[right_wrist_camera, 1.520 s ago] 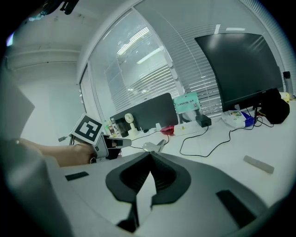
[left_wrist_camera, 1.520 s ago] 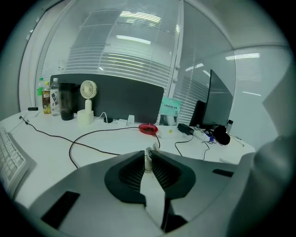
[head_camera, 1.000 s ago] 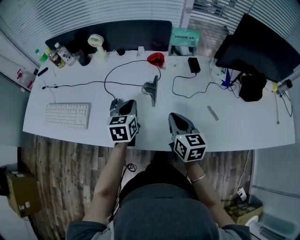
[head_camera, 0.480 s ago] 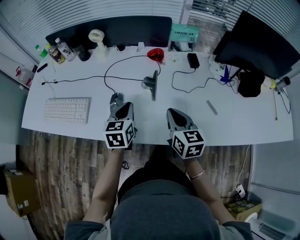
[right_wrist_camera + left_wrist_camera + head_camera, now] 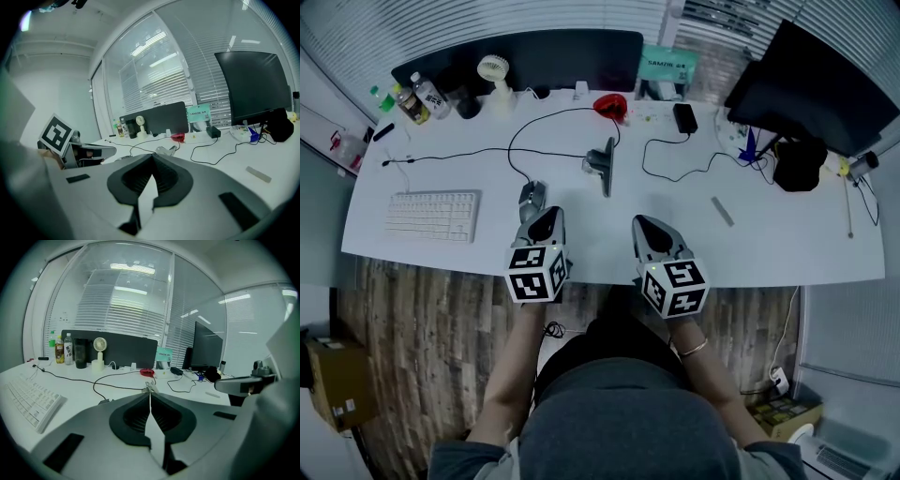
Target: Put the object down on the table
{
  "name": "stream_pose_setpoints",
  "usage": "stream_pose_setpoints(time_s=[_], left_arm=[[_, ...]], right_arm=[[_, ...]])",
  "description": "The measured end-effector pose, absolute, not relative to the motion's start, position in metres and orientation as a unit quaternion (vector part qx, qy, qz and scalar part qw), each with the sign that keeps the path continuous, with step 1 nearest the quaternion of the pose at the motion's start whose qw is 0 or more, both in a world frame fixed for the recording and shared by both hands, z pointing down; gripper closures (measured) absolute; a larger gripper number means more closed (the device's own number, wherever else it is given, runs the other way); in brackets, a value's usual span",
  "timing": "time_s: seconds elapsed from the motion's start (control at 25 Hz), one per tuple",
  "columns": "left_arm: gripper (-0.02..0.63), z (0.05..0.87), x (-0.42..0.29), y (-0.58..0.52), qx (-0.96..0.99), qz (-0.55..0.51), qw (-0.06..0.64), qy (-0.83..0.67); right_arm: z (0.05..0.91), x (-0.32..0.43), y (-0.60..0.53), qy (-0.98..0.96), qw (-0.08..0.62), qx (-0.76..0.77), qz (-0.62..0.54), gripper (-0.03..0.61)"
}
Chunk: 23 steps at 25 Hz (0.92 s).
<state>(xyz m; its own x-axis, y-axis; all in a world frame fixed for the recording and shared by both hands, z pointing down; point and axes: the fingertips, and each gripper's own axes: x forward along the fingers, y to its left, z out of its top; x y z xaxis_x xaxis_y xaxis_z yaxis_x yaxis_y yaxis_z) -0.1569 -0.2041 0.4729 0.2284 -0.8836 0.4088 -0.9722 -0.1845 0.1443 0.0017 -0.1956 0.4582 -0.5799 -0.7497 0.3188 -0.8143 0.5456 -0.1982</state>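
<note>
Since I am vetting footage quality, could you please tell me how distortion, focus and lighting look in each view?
Head view: strong fisheye bows the table edge; light even, cool, detail sharp. Left gripper view: dark round vignette, left gripper soft up close, light strips glare in the glass wall. Right gripper view: same vignette, right gripper blurred, monitor crisp.

The right gripper (image 5: 152, 156) holds its jaws pressed together, nothing between them, above the white table (image 5: 276, 157). A black monitor (image 5: 253, 89) stands by the table's right edge. A small fan (image 5: 139, 123) and a red object (image 5: 177, 137) sit near its far edge.
</note>
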Motion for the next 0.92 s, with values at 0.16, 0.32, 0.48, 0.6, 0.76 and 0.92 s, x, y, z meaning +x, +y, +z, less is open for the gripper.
stream_pose_setpoints(time_s=[0.16, 0.32, 0.48, 0.6, 0.76, 0.92], left_arm=[[0.586, 0.4714, -0.1580, -0.2025, 0.761, 0.120, 0.183, -0.611], [0.586, 0.4715, -0.1598, -0.2010, 0.757, 0.122, 0.179, -0.616], [0.586, 0.4736, -0.1614, -0.2010, 0.756, 0.118, 0.187, -0.616], [0.586, 0.4752, -0.1609, -0.2013, 0.756, 0.119, 0.189, -0.615], [0.586, 0.4760, -0.1592, -0.2028, 0.757, 0.119, 0.190, -0.614], [0.586, 0.4770, -0.1571, -0.2039, 0.758, 0.120, 0.191, -0.612]], right_arm=[[0.4572, -0.0025, -0.1944, -0.878, 0.099, 0.441, 0.159, 0.578], [0.4560, -0.0044, -0.1951, -0.878, 0.101, 0.441, 0.157, 0.578], [0.4561, -0.0044, -0.1953, -0.877, 0.103, 0.442, 0.156, 0.577], [0.4571, -0.0031, -0.1957, -0.876, 0.105, 0.443, 0.156, 0.578], [0.4577, -0.0022, -0.1969, -0.876, 0.105, 0.444, 0.155, 0.577], [0.4600, -0.0026, -0.1972, -0.875, 0.107, 0.444, 0.158, 0.578]])
